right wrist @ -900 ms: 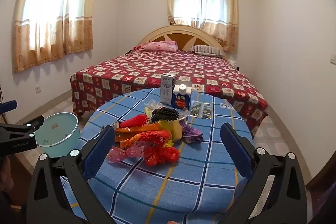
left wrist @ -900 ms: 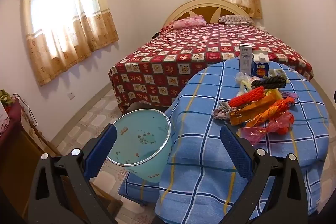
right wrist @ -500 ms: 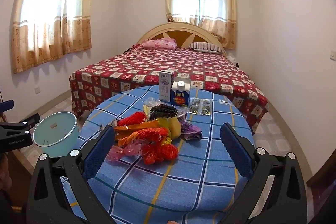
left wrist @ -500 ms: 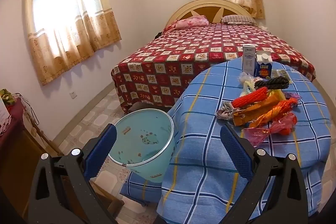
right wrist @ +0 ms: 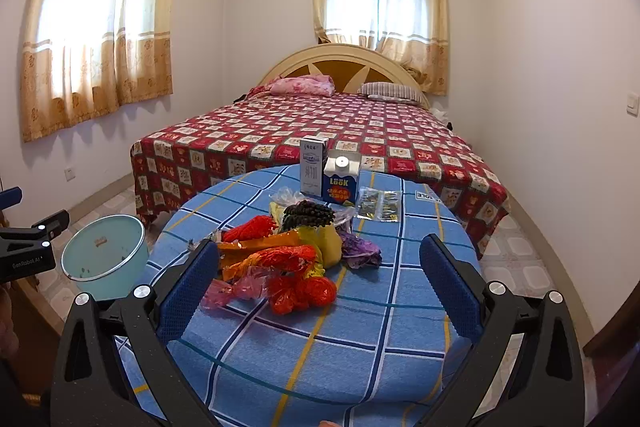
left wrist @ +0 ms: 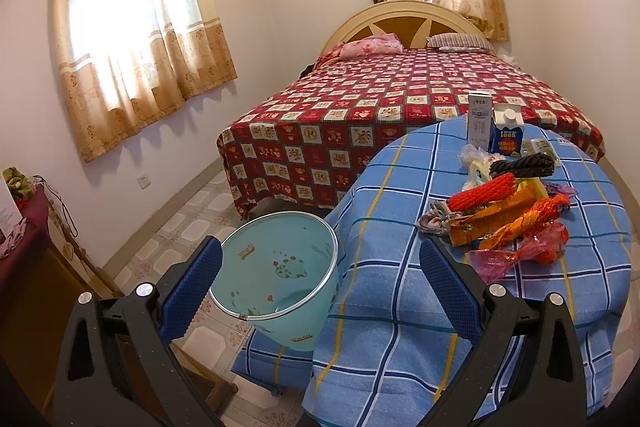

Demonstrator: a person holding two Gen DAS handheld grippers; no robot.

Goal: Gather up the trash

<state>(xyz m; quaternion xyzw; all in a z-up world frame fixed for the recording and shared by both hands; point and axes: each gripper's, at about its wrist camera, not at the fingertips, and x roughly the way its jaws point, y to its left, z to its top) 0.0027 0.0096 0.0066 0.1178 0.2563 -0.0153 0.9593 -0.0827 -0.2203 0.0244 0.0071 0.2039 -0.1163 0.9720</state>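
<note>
The round table [right wrist: 360, 331], draped in a blue checked cloth, was taken as the landmark. A heap of trash [right wrist: 288, 259] was seen piled near its middle: red, orange and pink wrappers, a dark knobbly piece and a purple scrap. At the table's far edge two cartons [right wrist: 332, 175] were stood upright side by side, with a flat foil packet [right wrist: 378, 205] laid just beside them. A pale green bin [left wrist: 280, 279] was placed on the floor close against the table's left side. The left gripper [left wrist: 320, 291] was held wide open above the gap between bin and table, nothing between its blue pads. The right gripper [right wrist: 320, 291] was likewise spread fully, empty, over the table's near side, short of the heap. Beyond the table a bed [right wrist: 320, 131] with a red patterned cover was visible
</note>
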